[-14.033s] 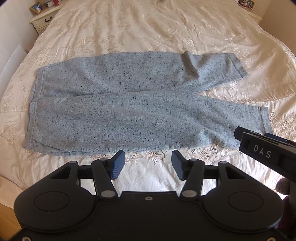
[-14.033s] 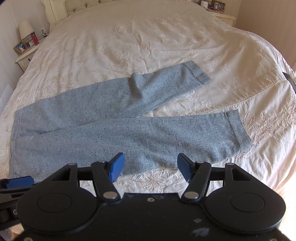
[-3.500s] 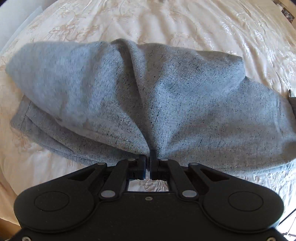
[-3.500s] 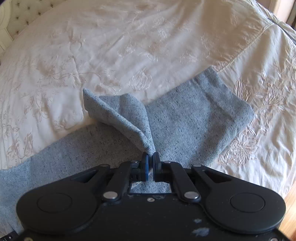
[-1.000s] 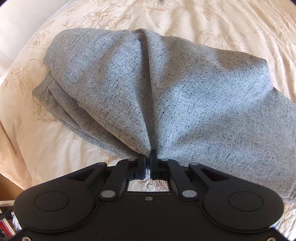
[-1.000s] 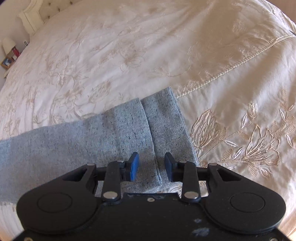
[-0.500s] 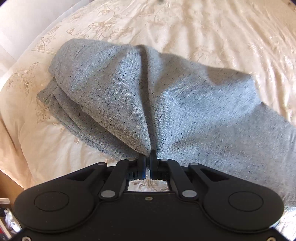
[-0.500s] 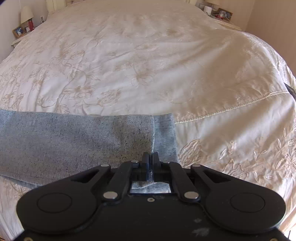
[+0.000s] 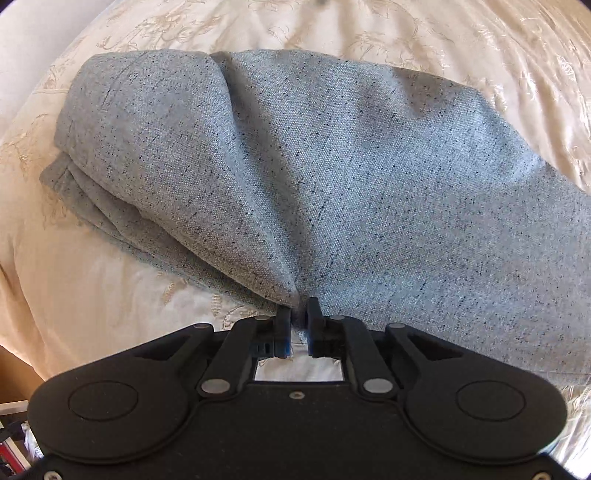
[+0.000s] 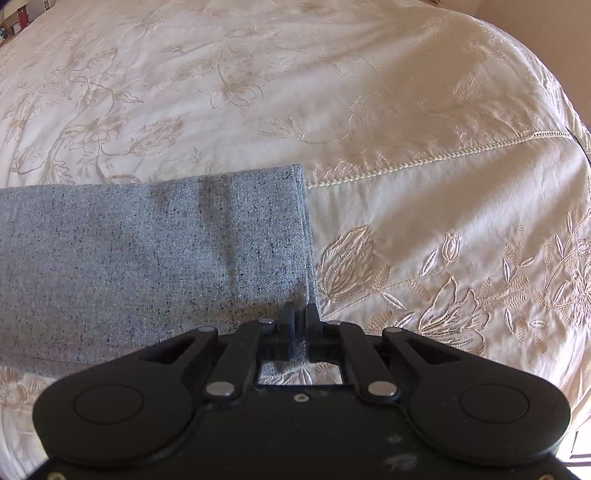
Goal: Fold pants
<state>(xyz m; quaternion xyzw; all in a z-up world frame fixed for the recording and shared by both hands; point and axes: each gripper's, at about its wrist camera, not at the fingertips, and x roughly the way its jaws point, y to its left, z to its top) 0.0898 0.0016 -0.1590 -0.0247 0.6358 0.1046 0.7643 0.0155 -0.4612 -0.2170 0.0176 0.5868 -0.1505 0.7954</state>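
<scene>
Grey speckled pants [image 9: 332,166] lie folded lengthwise on the cream bedspread [image 9: 122,306]. In the left wrist view the waist end is bunched into a peak that runs down into my left gripper [image 9: 298,318]. Its jaws are opening, a small gap shows, and the fabric edge is still between them. In the right wrist view the leg end of the pants [image 10: 147,251] lies flat with both hems stacked. My right gripper [image 10: 301,314] is pinched on the near corner of the hem, and its jaws are just starting to open.
The embroidered bedspread [image 10: 406,110] stretches far beyond and to the right of the pants. The bed's edge and a strip of wooden floor [image 9: 13,373] show at the lower left of the left wrist view. Small bedside items [image 10: 16,18] sit far back left.
My left jaws have parted slightly around the waist fabric. My right gripper, open a second ago, has closed on the hem corner, and the upper hem now lies square over the lower one.
</scene>
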